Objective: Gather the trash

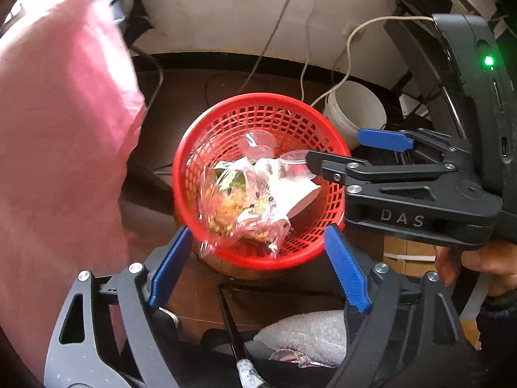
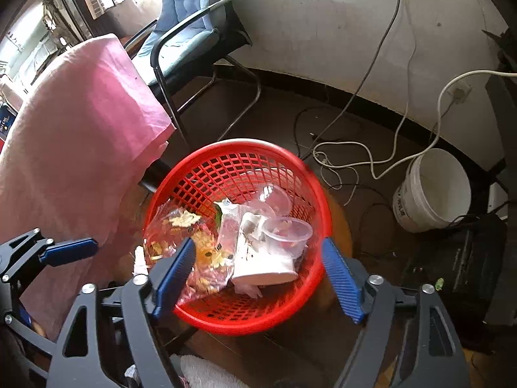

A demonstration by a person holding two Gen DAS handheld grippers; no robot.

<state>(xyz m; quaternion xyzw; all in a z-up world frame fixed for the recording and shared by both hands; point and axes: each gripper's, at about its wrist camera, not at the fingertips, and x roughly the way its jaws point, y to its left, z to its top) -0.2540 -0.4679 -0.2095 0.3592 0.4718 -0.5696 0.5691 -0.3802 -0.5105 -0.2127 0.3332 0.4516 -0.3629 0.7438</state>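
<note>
Left wrist view: the left hand-held gripper [image 1: 258,265] hangs released, jaws wide with nothing between them, directly above the red basket [image 1: 194,148]. The right hand-held gripper [image 1: 332,148] reaches in from the right, its jaws also spread, one finger tip just beside a clear plastic cup [image 1: 295,161] on top of the pile. The drop looks finished; the next move calls for finding more trash elsewhere.

Right wrist view: the right hand-held gripper [image 2: 258,274] is open and empty. Below and ahead of it, the basket [image 2: 232,148] holds a crinkled clear wrapper [image 2: 181,226] with yellow scraps, a white paper cup [image 2: 258,258] lying on its side, and clear cups [image 2: 287,229].
</note>
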